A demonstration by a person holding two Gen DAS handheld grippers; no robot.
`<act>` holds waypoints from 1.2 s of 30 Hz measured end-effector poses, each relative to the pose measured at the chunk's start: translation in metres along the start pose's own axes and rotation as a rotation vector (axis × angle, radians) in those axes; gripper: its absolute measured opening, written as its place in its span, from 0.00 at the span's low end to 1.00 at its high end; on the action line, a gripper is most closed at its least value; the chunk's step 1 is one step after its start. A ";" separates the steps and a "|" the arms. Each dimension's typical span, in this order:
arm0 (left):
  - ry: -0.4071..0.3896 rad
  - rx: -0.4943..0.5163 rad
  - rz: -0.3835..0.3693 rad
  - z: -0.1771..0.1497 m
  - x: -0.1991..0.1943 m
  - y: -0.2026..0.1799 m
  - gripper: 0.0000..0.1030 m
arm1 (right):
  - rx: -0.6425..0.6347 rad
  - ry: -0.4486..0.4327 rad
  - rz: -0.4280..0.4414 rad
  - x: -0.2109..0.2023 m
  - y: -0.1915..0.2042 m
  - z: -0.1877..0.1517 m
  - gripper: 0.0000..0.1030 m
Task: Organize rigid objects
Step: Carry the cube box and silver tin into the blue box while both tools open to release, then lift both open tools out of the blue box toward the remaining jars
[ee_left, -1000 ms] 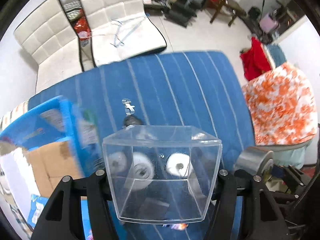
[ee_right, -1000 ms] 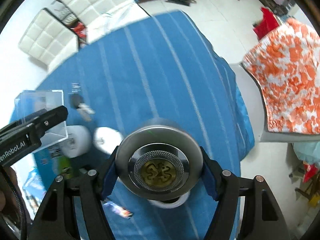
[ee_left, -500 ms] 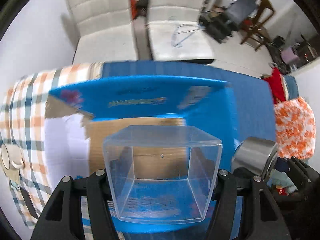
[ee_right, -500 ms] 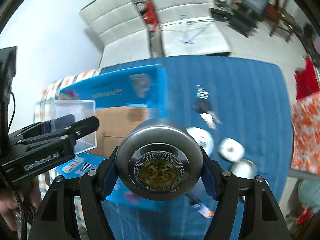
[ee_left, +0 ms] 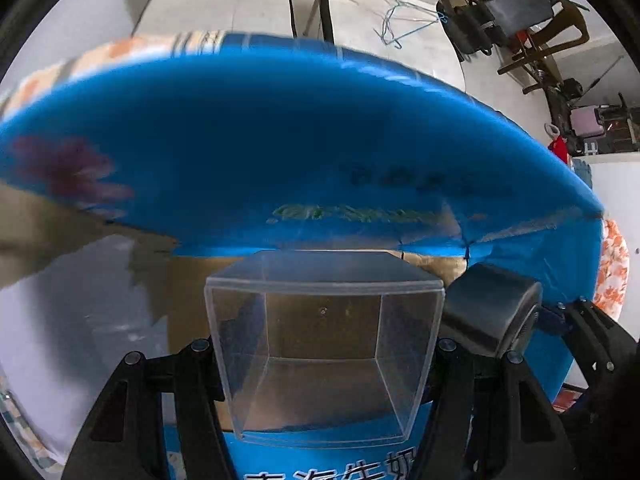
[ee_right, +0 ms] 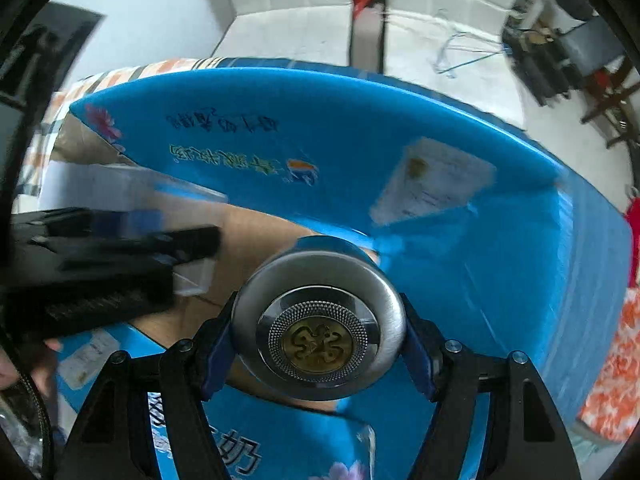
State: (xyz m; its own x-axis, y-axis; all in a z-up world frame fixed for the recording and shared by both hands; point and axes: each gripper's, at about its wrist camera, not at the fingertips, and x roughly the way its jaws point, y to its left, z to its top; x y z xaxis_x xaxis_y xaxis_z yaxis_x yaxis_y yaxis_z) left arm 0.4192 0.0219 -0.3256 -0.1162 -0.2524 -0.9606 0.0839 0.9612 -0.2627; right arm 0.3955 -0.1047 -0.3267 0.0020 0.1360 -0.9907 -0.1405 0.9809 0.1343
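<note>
My left gripper (ee_left: 324, 354) is shut on a clear plastic box (ee_left: 324, 356) and holds it over the open blue cardboard box (ee_left: 280, 152), above its brown inside. My right gripper (ee_right: 320, 332) is shut on a round silver metal tin (ee_right: 320, 320) with a brass emblem on its lid, also over the blue cardboard box (ee_right: 440, 128). The tin shows dark at the right of the left wrist view (ee_left: 492, 316). The left gripper shows blurred at the left of the right wrist view (ee_right: 104, 264).
Blue flaps of the cardboard box stand up behind and to the right (ee_right: 500, 280). A white cushioned sofa (ee_right: 304, 20) is beyond it. Chairs and clutter (ee_left: 520, 12) stand on the floor at the far right. An orange patterned cloth (ee_right: 616, 380) lies at the right.
Both grippers have swung left from the blue striped table to the blue cardboard box and moved down toward its opening. Each keeps its hold.
</note>
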 end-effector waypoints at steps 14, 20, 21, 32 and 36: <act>0.024 -0.035 0.002 0.002 0.008 -0.004 0.63 | 0.004 0.056 0.019 0.019 -0.004 0.024 0.72; 0.043 -0.053 0.018 0.000 0.007 -0.007 0.82 | 0.028 0.060 0.012 0.022 -0.007 0.033 0.73; 0.044 -0.053 0.011 -0.001 0.006 -0.003 0.82 | 0.029 0.058 0.012 0.021 -0.006 0.034 0.74; -0.008 -0.034 0.060 -0.028 -0.027 -0.007 0.99 | 0.088 0.008 -0.032 -0.015 -0.015 0.011 0.87; -0.061 -0.018 0.111 -0.052 -0.043 0.008 0.99 | 0.147 -0.001 -0.026 -0.026 -0.016 -0.023 0.87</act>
State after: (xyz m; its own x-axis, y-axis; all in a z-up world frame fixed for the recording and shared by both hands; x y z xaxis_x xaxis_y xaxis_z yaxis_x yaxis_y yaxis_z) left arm 0.3734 0.0458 -0.2815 -0.0471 -0.1498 -0.9876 0.0752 0.9854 -0.1530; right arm 0.3752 -0.1268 -0.3038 0.0046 0.1104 -0.9939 0.0058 0.9939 0.1104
